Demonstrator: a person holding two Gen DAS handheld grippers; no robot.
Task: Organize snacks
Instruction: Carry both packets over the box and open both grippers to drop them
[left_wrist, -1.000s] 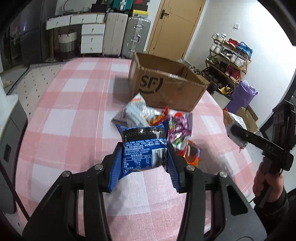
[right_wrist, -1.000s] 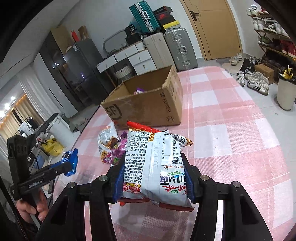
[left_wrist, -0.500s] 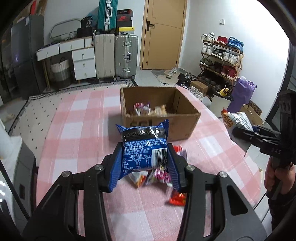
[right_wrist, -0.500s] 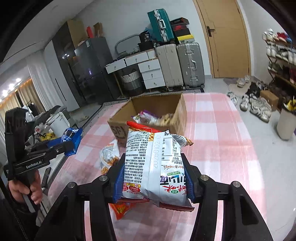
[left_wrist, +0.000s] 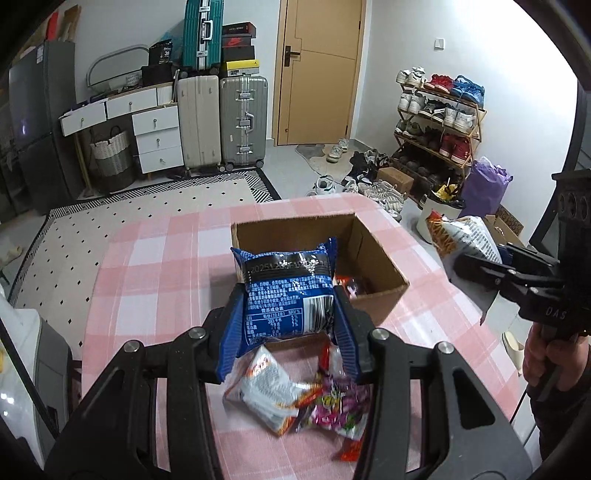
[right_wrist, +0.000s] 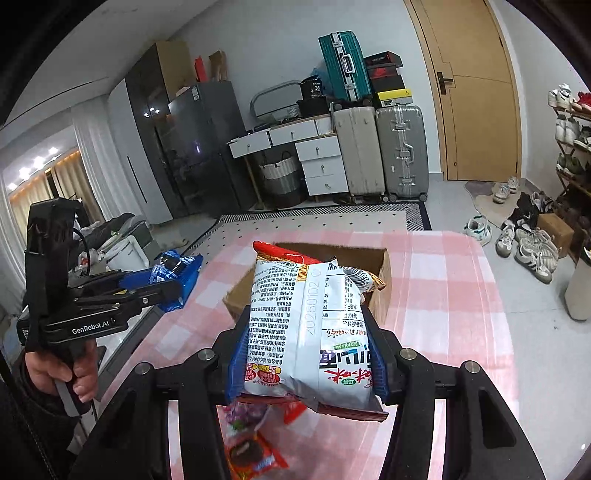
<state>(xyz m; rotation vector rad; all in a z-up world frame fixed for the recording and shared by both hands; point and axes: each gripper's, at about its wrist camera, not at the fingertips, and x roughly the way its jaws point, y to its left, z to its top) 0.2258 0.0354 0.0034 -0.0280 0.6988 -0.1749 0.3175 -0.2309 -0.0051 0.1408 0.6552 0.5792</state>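
My left gripper is shut on a small blue snack packet, held in the air in front of the open cardboard box. My right gripper is shut on a large white and red noodle bag, also raised, with the cardboard box behind it. Each gripper shows in the other's view: the right one with its bag at the right, the left one with the blue packet at the left. Some snacks lie inside the box.
Several loose snack packets lie on the pink checked tablecloth below the grippers, near the box's front. A person's hands hold the gripper handles. Suitcases, drawers and a shoe rack stand on the floor beyond the table.
Both grippers have risen with their packets and now look down into the box from higher up. The loose snacks have dropped to the bottom of both views.
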